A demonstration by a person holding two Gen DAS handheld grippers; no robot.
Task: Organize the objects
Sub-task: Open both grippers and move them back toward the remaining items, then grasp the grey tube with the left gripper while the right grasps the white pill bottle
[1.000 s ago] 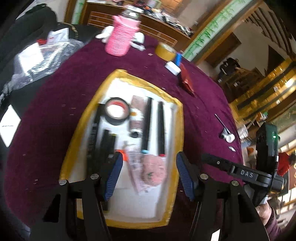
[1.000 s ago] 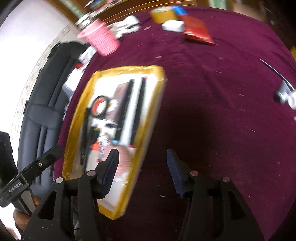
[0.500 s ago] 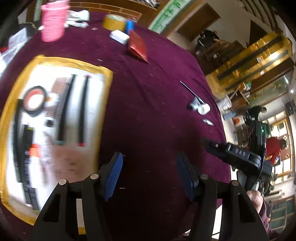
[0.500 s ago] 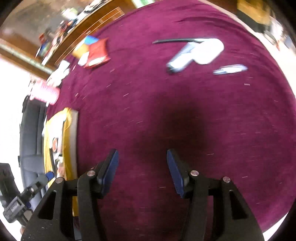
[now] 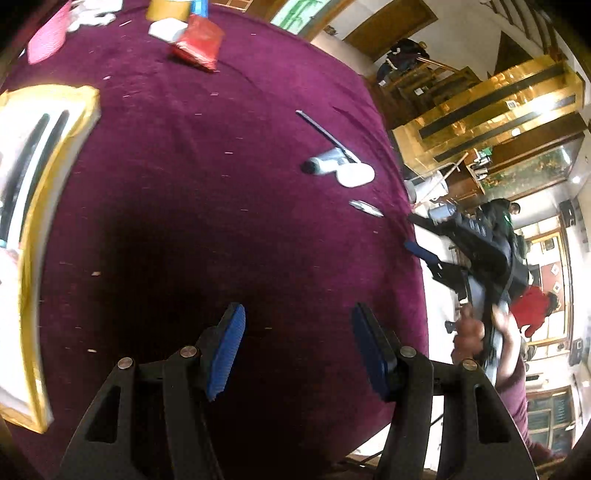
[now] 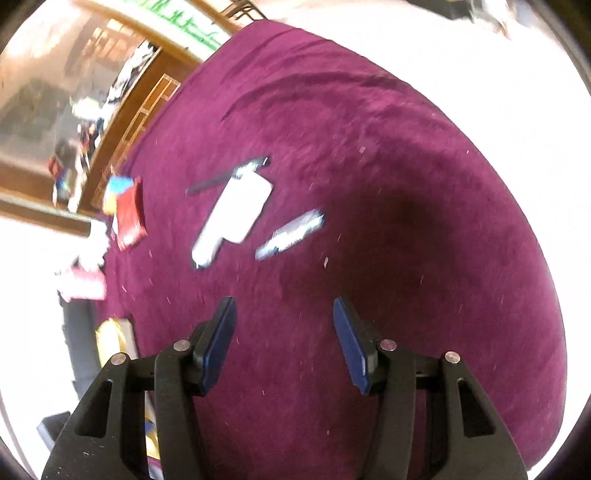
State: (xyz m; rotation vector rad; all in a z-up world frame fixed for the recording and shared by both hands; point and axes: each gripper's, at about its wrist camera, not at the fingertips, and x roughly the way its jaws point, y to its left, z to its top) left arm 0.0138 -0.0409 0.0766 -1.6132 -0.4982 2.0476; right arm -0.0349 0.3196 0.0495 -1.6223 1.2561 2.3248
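White tube point(image 5: 325, 165) is seen lying on the maroon cloth point(image 5: 207, 206), touching a white disc point(image 5: 355, 174) and a thin black rod point(image 5: 320, 130); a small silvery piece point(image 5: 365, 208) lies near. Both left gripper point(image 5: 297, 352) and right gripper point(image 6: 284, 341) are held over bare cloth, jaws parted, nothing between them. Yellow-rimmed tray point(image 5: 55, 155) is noted at the left edge, well apart.

One tray point(image 5: 37, 206) at left, two black sticks point(image 5: 44, 136) in it. One red packet point(image 5: 197, 46), one tape roll point(image 5: 162, 9), one pink cup point(image 5: 46, 40) far. One white tube point(image 5: 325, 164), one thin rod point(image 5: 317, 127), one small foil piece point(image 5: 365, 208) right.
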